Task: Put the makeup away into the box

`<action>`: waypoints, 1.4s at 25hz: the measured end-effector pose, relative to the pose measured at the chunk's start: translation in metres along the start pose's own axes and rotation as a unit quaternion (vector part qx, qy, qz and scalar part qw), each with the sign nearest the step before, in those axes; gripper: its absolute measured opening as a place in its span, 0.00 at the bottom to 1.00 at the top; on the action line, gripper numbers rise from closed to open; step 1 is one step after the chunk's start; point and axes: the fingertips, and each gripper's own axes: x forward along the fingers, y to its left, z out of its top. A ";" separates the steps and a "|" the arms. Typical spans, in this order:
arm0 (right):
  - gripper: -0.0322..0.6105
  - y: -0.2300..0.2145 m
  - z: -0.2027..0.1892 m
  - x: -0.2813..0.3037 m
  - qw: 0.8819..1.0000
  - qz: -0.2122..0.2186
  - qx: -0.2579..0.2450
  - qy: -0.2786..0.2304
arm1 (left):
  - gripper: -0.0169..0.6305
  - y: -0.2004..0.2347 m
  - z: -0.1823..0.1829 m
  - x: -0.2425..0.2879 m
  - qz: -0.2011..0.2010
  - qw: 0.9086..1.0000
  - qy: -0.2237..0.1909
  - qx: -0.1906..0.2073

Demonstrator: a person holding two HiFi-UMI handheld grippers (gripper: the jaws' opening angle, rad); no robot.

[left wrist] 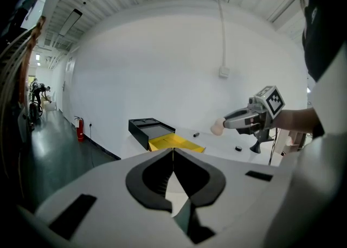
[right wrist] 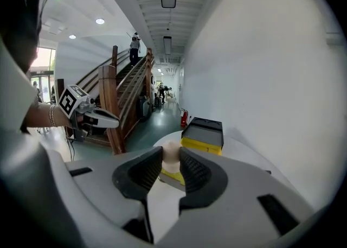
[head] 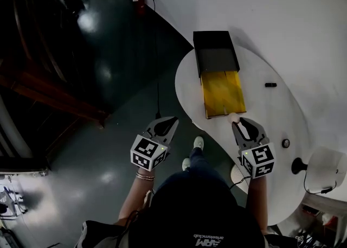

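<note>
White desk (head: pixel 282 127) curves out from a white wall, dark floor (head: pixel 108 68) beside it; at its far end sits the box (head: pixel 216 51), black at the back, its yellow part stretching toward me; my right gripper (head: pixel 237 124) hangs over the desk's near edge, jaws pinching a pale sponge (head: pixel 234 117) at their tips, just short of the yellow part; my left gripper (head: pixel 171 121) hangs off the desk above the floor, jaws pressed together on nothing; a small black tube (head: pixel 270 84) lies right of the box.

Pale puff (head: pixel 234 117) in right gripper (head: pixel 238 122)
</note>
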 end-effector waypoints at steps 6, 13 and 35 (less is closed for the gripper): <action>0.23 -0.010 0.020 0.019 1.000 0.009 -0.009 -0.010 | 0.05 0.016 0.017 0.012 0.006 1.000 -0.012 0.001; 0.23 -0.024 0.031 0.042 1.000 0.023 -0.002 -0.008 | 0.05 0.035 0.028 0.030 0.017 1.000 -0.007 -0.005; 0.23 -0.070 0.024 0.088 0.995 0.096 0.033 0.022 | 0.05 0.055 0.058 0.114 0.026 0.999 0.013 -0.021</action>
